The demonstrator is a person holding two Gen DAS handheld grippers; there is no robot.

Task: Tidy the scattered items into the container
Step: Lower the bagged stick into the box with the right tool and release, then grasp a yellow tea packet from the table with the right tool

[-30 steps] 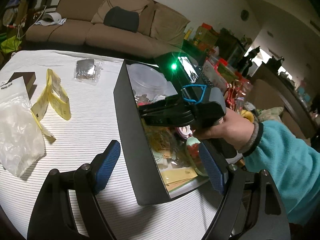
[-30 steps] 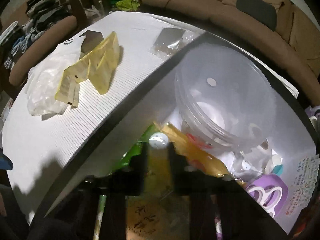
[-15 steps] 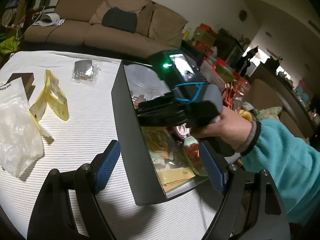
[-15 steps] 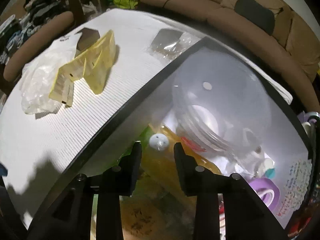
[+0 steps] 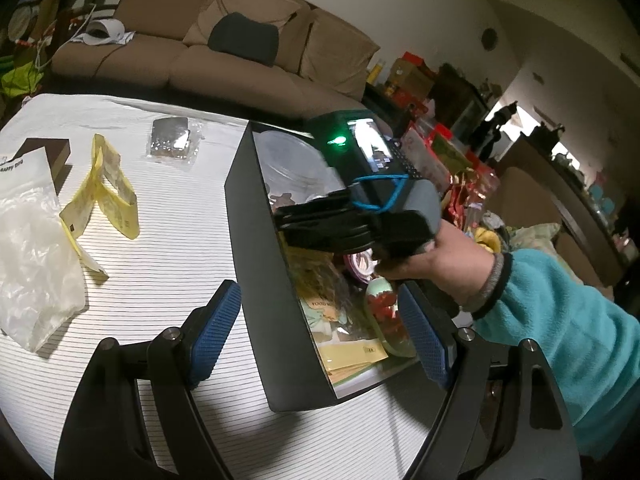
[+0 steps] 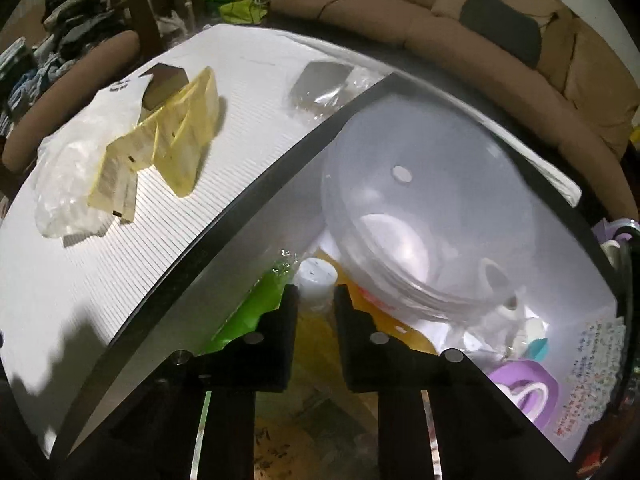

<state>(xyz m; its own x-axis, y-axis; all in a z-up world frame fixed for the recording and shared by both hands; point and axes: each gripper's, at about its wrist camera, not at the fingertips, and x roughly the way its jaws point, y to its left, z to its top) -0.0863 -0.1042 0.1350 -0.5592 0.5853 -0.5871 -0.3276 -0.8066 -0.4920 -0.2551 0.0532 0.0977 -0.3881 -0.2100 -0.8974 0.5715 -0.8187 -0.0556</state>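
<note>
A black box stands on the white striped table and holds a clear plastic bowl, packets and a purple tape roll. My right gripper points down into the box. Its jaws are closing, and a white cap on a yellow pouch sits between the fingertips, touching both. My left gripper is open at the box's near end, one finger outside the left wall and one over the inside. Yellow packets, a clear bag and a foil packet lie on the table.
A small brown box sits at the table's far left behind the clear bag. A person's hand in a teal sleeve holds the right gripper. A brown sofa stands beyond the table, and cluttered shelves are to the right.
The right jaws went from shut on the yellow pouch to apart, then narrowed again around the white cap. The left gripper and the table items stayed where they were.
</note>
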